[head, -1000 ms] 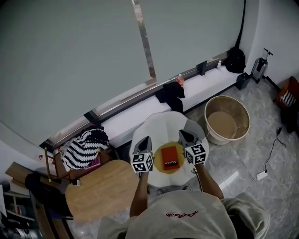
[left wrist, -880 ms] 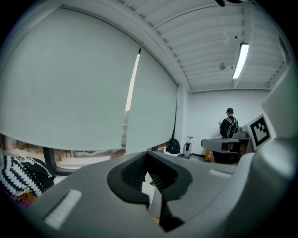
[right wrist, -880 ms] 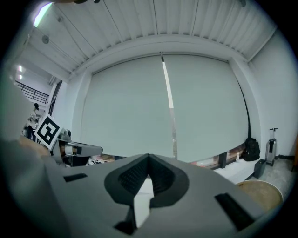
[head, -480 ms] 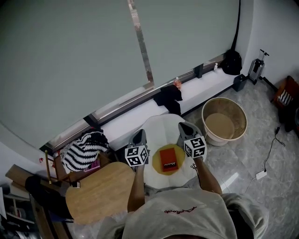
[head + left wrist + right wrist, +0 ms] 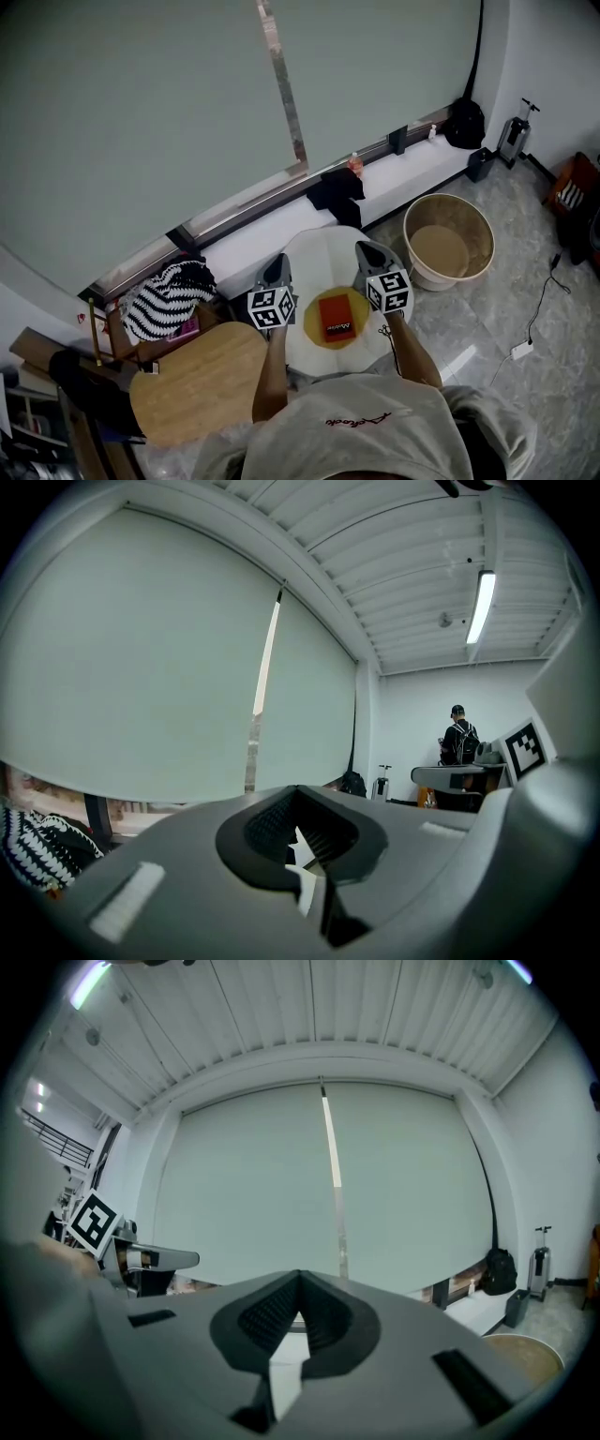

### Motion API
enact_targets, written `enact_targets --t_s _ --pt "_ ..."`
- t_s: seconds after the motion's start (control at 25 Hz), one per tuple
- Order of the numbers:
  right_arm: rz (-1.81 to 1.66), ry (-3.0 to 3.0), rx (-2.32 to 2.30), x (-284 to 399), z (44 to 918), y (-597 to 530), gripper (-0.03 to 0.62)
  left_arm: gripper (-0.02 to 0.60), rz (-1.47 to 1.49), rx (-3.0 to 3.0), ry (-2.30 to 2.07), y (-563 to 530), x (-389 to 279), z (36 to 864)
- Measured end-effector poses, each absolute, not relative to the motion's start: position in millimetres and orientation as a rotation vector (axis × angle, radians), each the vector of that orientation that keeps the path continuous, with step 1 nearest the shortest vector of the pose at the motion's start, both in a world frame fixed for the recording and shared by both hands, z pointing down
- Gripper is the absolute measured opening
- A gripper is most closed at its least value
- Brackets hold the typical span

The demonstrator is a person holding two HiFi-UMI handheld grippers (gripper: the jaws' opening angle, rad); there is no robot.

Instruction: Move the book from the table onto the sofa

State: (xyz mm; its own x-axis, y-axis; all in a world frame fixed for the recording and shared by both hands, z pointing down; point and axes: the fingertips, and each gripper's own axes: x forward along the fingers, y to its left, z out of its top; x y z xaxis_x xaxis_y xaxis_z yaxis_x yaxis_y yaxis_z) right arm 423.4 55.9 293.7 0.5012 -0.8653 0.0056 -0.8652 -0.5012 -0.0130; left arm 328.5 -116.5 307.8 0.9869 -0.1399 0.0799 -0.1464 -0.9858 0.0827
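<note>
Your left gripper (image 5: 279, 264) is held out level in front of you, pointing toward about 12 o'clock in the head view. Its jaws are pressed together and empty. Your right gripper (image 5: 367, 249) sits at its 3 o'clock, well apart and nearly parallel, with its jaws closed and empty too. Your left forearm (image 5: 267, 375) and right forearm (image 5: 409, 352) both reach forward from your torso.

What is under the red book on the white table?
A round yellow mat lies under the red book, on the white table. The mat's middle is covered by the book.
</note>
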Motion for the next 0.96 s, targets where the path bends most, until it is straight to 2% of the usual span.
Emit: enact_targets --t_s 0.96 --pt "-0.027 1.565 -2.742 433 297 56 0.008 0.009 0.111 3.036 -0.209 -122 339 310"
